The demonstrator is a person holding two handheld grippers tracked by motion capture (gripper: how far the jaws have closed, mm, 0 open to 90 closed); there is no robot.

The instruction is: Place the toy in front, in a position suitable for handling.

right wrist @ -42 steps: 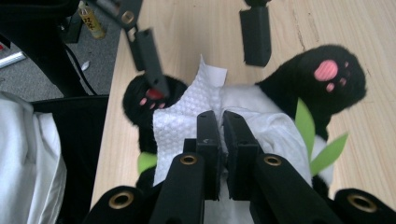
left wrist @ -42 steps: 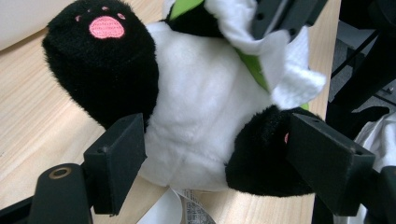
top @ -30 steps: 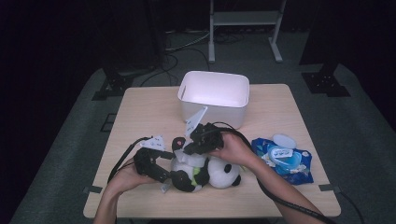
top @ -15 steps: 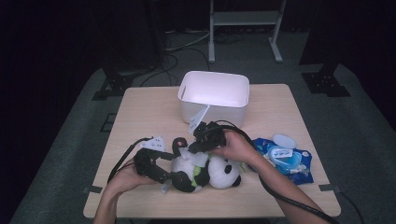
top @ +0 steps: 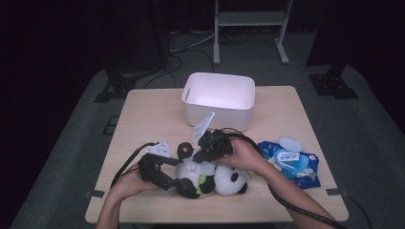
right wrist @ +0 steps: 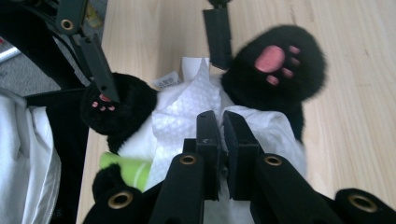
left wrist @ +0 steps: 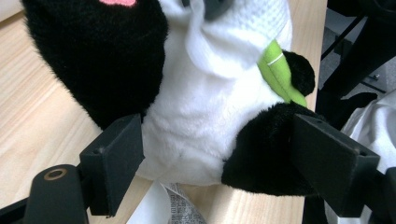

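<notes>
A black and white panda plush [top: 228, 178] lies on its back near the front of the table [top: 143, 119]. My left gripper [top: 175, 183] has its jaws spread wide around the plush's lower body [left wrist: 196, 121], with its pads [left wrist: 116, 158] against the fur on both sides. These jaws have just been opening a little with the plush still between them. My right gripper [right wrist: 217, 119] comes down from above and is shut on a white wipe [right wrist: 184, 109] that lies on the plush's belly. Two black paws with pink pads [right wrist: 275, 60] point away from it.
A white bin [top: 219, 93] stands at the back middle of the table. A blue pack of wipes [top: 292, 162] with a white lid lies at the right, close to the right hand. Cables trail from both grippers over the front edge.
The right gripper with the wipe has shifted slightly over the plush's belly. The left hand and the plush have stayed where they were.
</notes>
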